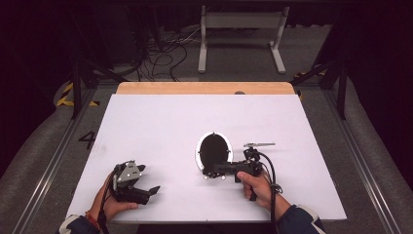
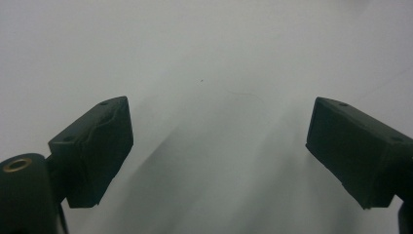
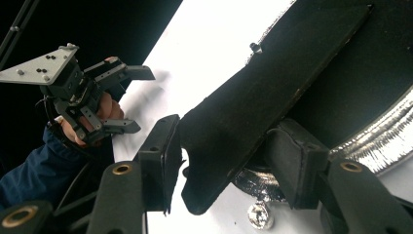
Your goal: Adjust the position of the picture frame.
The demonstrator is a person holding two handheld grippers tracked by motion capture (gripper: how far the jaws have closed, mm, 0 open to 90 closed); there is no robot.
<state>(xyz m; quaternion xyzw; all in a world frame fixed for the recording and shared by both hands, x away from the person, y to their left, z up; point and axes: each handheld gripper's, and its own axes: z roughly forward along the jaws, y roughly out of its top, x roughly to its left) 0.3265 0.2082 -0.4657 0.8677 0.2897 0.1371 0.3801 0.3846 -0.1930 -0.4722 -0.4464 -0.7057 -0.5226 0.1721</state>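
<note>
A black round pan [image 1: 213, 150] with a silvery rim lies near the middle of the white table [image 1: 160, 122]. Its flat black handle [image 3: 272, 83] runs back between the jaws of my right gripper [image 1: 208, 172], which points left along the table. In the right gripper view the right gripper [image 3: 224, 146] stands open, its pads close beside the handle's edges, a thin gap showing at the left pad. My left gripper [image 1: 146, 191] rests at the front left, held in a hand. The left gripper [image 2: 219, 146] is open wide over bare white surface, nothing between its jaws.
The far edge of the table shows a wooden strip [image 1: 204, 87]. Behind it on the floor stand a white metal frame [image 1: 241, 29] and loose cables [image 1: 160, 53]. My left gripper [image 3: 143, 100] appears far off near the table's edge.
</note>
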